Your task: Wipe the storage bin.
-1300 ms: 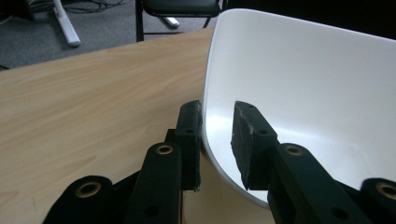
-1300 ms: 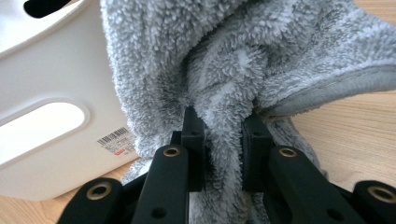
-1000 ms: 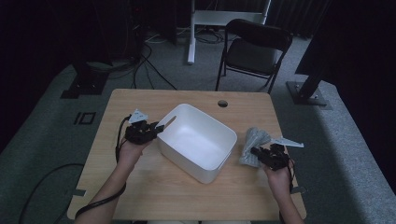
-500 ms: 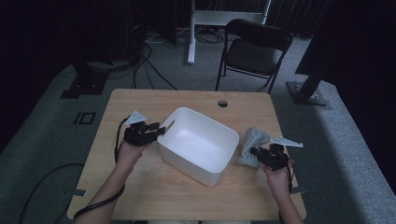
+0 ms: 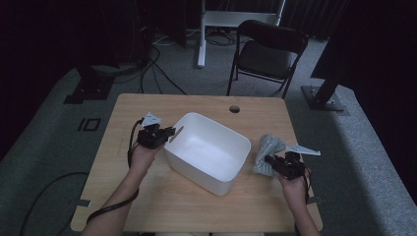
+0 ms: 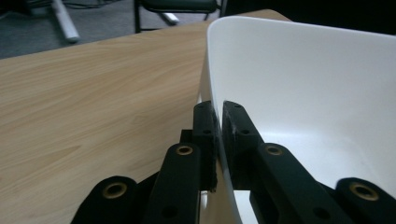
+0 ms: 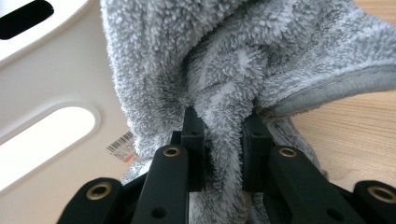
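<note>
Two grippers: one in each hand, both low over the table (image 5: 147,196), whose near edge the forearms cross.
Right gripper (image 5: 272,162): near the table's right edge, closer to the near edge than the left one; jaws narrow and clamped on a bunch of the towel, whose pile bulges between the pads in the right gripper view (image 7: 223,140).
Towel (image 5: 266,152): grey and fluffy, crumpled in a heap on the table, just right of the bin's right wall and near the table's right edge; in the right gripper view (image 7: 233,60) it lies up against the bin's white side.
Left gripper (image 5: 168,132): left of the bin, toward the middle of the table's depth; its jaws have just been closing and now pinch the bin's left wall, one pad outside and one inside, as the left gripper view (image 6: 217,135) shows.
Bin (image 5: 206,174): white, open-topped, rectangular, standing at the table's middle and turned askew to its edges; a slot handle and a barcode label show on its side in the right gripper view (image 7: 51,74).
Hole (image 5: 234,108): round, in the tabletop close to the far edge.
Chair (image 5: 268,54): dark, folding, on the floor beyond the far edge.
</note>
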